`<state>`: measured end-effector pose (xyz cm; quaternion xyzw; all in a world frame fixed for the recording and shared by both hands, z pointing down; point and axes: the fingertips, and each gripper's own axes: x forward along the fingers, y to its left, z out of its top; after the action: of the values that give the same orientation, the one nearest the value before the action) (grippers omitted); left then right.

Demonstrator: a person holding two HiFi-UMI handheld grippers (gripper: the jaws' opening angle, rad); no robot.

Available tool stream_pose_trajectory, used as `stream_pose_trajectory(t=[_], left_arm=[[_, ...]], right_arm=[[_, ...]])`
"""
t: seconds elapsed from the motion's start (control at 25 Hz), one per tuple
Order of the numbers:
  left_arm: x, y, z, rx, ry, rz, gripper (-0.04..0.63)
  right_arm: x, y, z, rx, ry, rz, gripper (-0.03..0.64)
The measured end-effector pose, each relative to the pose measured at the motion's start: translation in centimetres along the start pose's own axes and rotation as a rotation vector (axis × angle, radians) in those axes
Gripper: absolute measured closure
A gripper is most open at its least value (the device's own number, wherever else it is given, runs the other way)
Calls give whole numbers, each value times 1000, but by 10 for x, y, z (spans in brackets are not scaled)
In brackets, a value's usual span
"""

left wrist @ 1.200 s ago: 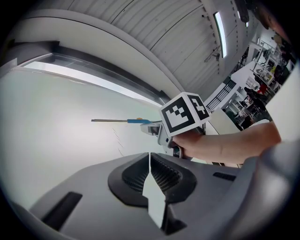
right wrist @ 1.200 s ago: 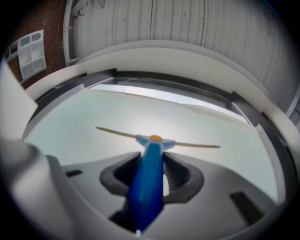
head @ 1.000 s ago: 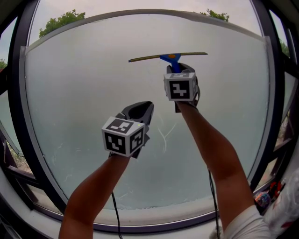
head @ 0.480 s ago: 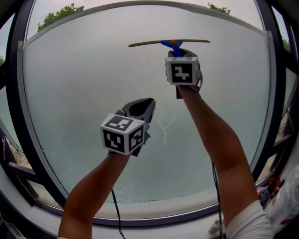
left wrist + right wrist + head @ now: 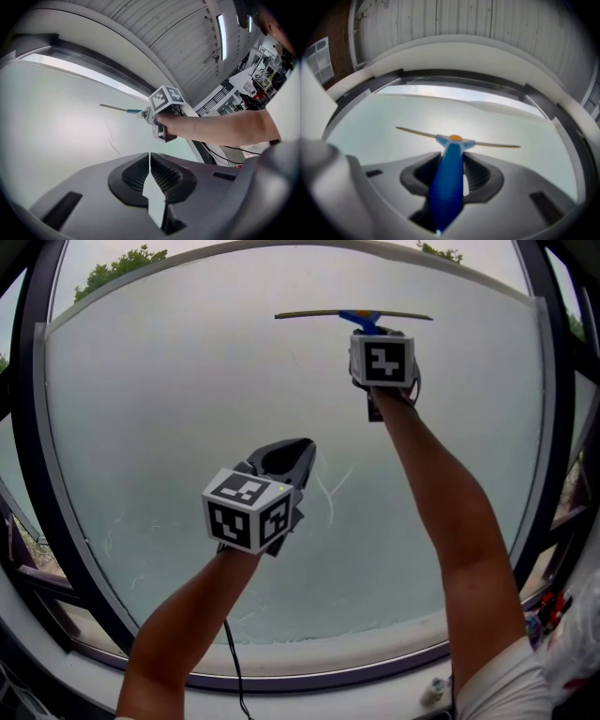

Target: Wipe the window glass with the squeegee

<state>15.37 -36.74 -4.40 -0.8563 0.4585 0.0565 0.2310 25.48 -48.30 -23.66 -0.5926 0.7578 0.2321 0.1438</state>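
The squeegee (image 5: 354, 315) has a blue handle and a long thin blade, which lies level against the frosted window glass (image 5: 178, 418) near the top of the pane. My right gripper (image 5: 371, 334) is shut on the blue handle (image 5: 449, 178), just below the blade (image 5: 492, 145). Lower and to the left, my left gripper (image 5: 287, 457) hovers close to the glass, shut with nothing in it. In the left gripper view, the left gripper (image 5: 150, 171) shows its jaws meeting, and the right gripper (image 5: 144, 114) holds the squeegee (image 5: 119, 110) against the glass (image 5: 51, 126).
A dark frame (image 5: 36, 474) rings the pane, with a pale sill (image 5: 309, 701) below. Thin streak marks (image 5: 328, 498) cross the glass between my arms. A cable (image 5: 230, 662) hangs from the left arm. Small coloured items (image 5: 542, 620) sit at the lower right.
My right gripper has carried the squeegee up the glass and slightly to the right. The left gripper has stayed almost where it was.
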Motion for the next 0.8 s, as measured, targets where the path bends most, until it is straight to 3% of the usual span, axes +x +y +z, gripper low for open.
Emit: stream_pose_trajectory(t=[0.8], left_arm=[[1,-25,-22,-69,8,-48,561]], right_arm=[[-24,5,-38,-8,18,11,462]])
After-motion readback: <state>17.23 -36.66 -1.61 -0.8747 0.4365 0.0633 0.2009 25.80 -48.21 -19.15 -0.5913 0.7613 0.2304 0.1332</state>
